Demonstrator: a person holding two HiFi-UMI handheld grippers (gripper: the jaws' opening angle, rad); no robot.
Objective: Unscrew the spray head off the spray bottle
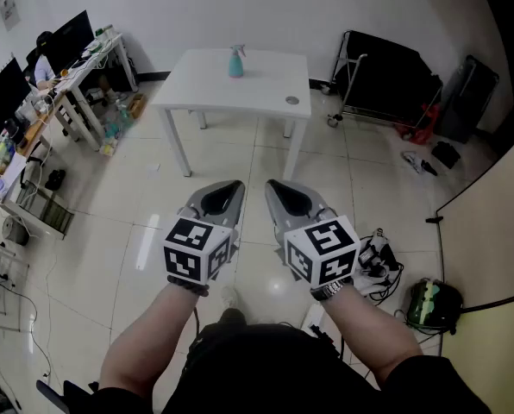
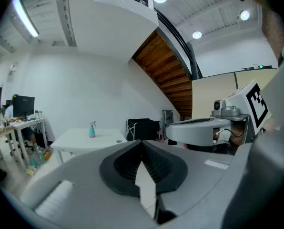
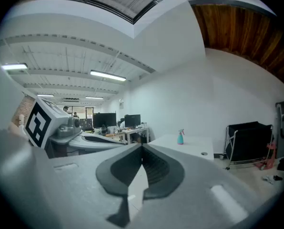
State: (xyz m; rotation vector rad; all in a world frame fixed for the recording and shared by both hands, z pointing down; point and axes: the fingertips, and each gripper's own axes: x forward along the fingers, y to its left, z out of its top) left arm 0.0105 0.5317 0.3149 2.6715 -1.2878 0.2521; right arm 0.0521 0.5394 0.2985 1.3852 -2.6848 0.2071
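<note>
Dark clothing on the person's body is seen at the 6 o'clock edge of the head view, cut off by the frame, and 2 forearms are stretched from it toward 12 o'clock. Both hands are hidden behind the marker cubes, the left cube and the right cube. The left gripper and the right gripper are held side by side above the tiled floor, near each other but apart. In each gripper view the 2 jaws are seen pressed together at their tips, with nothing caught between them.

The spray bottle, teal with a pale spray head, is stood upright on the white table, well apart from both grippers at 12 o'clock, just left of the gap between them. It is touched by neither gripper. In the left gripper view the bottle is found at 11 o'clock above the jaws, in the right gripper view at 1 o'clock. Its finer details are too small to be made out. A small round object near the table's 4 o'clock corner cannot be identified. A black cart is partly seen at 2 o'clock, and desks with monitors are cut off at 10 o'clock.
</note>
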